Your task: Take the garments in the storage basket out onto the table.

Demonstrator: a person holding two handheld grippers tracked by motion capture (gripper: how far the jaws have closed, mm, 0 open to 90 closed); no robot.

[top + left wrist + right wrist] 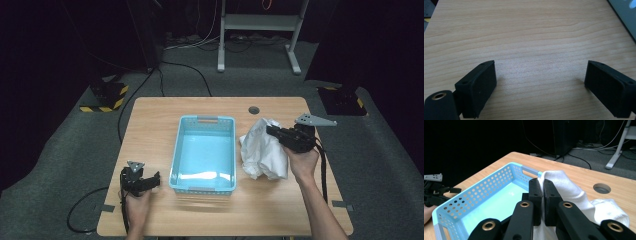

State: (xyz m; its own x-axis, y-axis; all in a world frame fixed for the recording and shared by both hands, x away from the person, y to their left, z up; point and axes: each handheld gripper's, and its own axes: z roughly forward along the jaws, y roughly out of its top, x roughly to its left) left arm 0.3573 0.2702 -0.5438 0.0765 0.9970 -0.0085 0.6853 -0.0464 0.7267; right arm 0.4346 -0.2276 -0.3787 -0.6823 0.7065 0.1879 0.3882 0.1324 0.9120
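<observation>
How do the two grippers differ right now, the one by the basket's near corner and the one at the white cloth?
The left black two-jaw gripper stands open with nothing between its jaws, low over the wooden table. The right black two-jaw gripper is shut on the crumpled white cloth beside the light blue perforated plastic basket. Both are hand-held.

A light wooden table (150,130) with a pale grain stands on a grey carpet floor (65,145). Near the table's far edge there is a round grey cable hole (254,110). The room behind is very dark, almost black. At the far side stands a white metal frame (260,30) with two feet on the carpet. Black cables (190,70) run over the floor near it. Two dark floor plates with yellow and black striped edges (106,96) lie beside the table, one to the left and one to the right. Light falls mainly on the tabletop.
</observation>
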